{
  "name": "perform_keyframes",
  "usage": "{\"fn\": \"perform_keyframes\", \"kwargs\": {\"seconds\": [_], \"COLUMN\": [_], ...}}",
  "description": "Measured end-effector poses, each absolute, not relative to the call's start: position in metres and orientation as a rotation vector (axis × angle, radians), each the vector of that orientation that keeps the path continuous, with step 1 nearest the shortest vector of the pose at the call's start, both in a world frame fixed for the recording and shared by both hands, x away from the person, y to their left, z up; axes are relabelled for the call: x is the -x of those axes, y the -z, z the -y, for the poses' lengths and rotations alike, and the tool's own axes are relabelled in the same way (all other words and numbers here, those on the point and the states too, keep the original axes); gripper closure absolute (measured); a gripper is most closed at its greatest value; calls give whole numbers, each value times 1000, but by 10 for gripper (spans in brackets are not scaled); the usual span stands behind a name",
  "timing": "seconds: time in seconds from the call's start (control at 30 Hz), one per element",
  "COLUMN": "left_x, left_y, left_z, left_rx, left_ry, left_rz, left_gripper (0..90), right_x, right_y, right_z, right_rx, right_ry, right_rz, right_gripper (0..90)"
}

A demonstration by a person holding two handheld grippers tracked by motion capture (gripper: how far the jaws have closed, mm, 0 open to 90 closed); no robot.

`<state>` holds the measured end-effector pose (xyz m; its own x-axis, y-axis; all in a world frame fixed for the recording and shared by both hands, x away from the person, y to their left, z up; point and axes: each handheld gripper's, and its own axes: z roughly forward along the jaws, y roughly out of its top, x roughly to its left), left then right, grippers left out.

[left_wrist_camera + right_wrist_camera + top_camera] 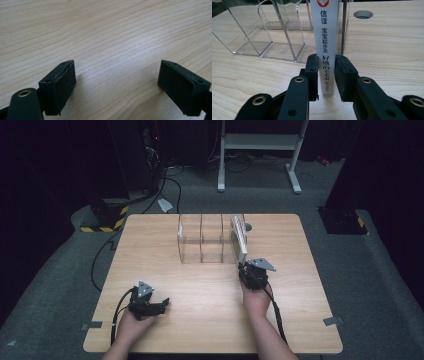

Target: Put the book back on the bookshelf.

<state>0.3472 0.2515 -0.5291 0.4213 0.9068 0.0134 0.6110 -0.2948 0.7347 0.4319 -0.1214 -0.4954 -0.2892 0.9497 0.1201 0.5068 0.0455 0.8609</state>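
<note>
book [327, 47] spine reads "信谊 宝宝起步走", right claw [327, 75] gripping.

1. The book [327, 45] is showing a white spine with black characters and a red-and-white emblem.
2. The rack [274, 32] is looking clear.
3. The table [200, 290] is showing pale wood grain.
4. The grippers are looking black.
</note>
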Motion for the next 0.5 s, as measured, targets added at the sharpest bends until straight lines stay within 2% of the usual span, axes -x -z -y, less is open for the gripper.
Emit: {"fn": "perform_keyframes", "kwargs": {"seconds": [0.5], "left_x": [-347], "left_y": [529], "left_z": [-252], "left_rx": [-2019], "left_ry": [-576], "left_rz": [-1278], "left_gripper": [149], "right_x": [-436], "right_y": [496], "right_z": [114], "right_rx": [-1515], "right_ry": [-1177], "right_rz": [-1789], "right_gripper": [729]}}
